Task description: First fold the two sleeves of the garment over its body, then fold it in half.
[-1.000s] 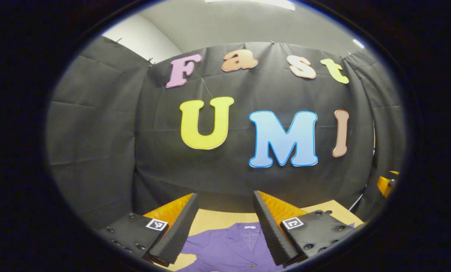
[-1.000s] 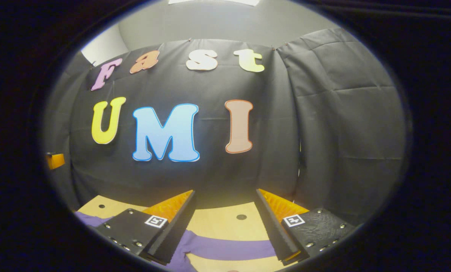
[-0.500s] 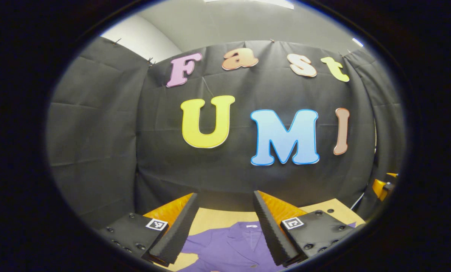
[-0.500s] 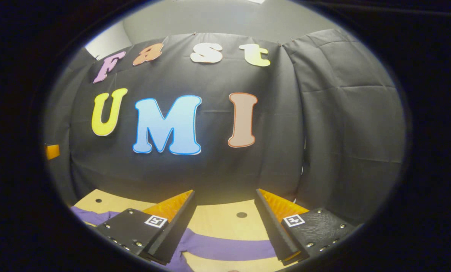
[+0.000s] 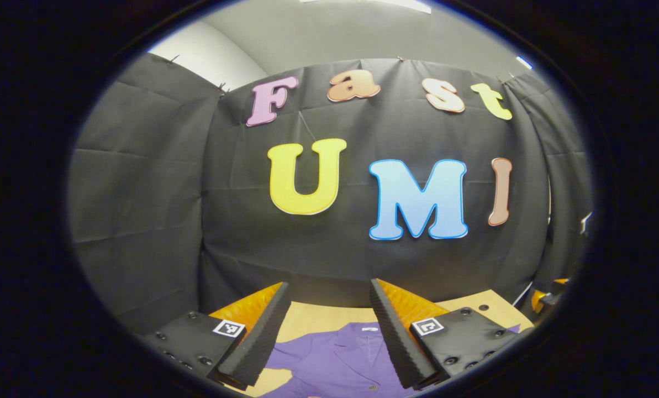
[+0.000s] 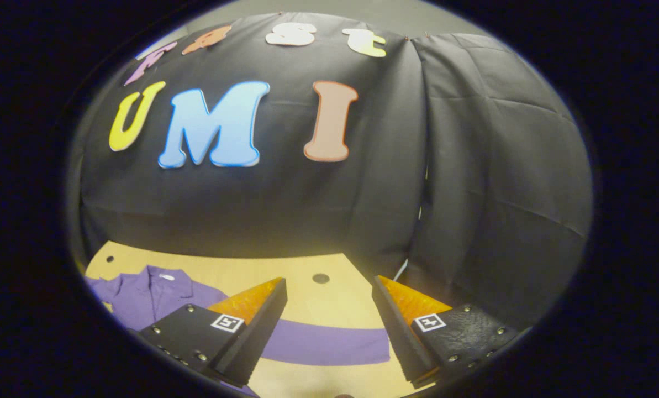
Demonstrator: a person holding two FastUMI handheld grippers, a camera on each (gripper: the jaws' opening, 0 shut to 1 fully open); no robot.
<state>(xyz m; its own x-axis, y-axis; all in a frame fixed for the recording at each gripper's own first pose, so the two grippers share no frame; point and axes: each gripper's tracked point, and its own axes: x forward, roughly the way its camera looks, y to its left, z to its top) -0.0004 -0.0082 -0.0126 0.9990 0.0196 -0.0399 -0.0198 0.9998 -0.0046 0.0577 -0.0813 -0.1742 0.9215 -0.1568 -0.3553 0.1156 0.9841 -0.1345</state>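
A purple collared garment (image 5: 335, 359) lies flat on the wooden table (image 5: 318, 318), its collar pointing toward the wall and a button showing low on its front. My left gripper (image 5: 329, 293) hovers open above the collar, holding nothing. In the right gripper view the same garment (image 6: 141, 296) spreads at the lower left, and one long sleeve (image 6: 329, 342) stretches out to the right across the table (image 6: 241, 265). My right gripper (image 6: 329, 287) hangs open over that sleeve, with the sleeve's end lying between its fingers and clear of them.
The black cloth wall (image 5: 141, 193) closes the booth on three sides just behind the table's far edge. A round hole (image 6: 321, 278) sits in the tabletop past the sleeve. An orange part of the other gripper (image 5: 544, 298) peeks in at the far right of the left gripper view.
My right gripper has tipped downward and swung, bringing more table, the collar and the full sleeve into view. The left gripper has barely shifted. Both stay open.
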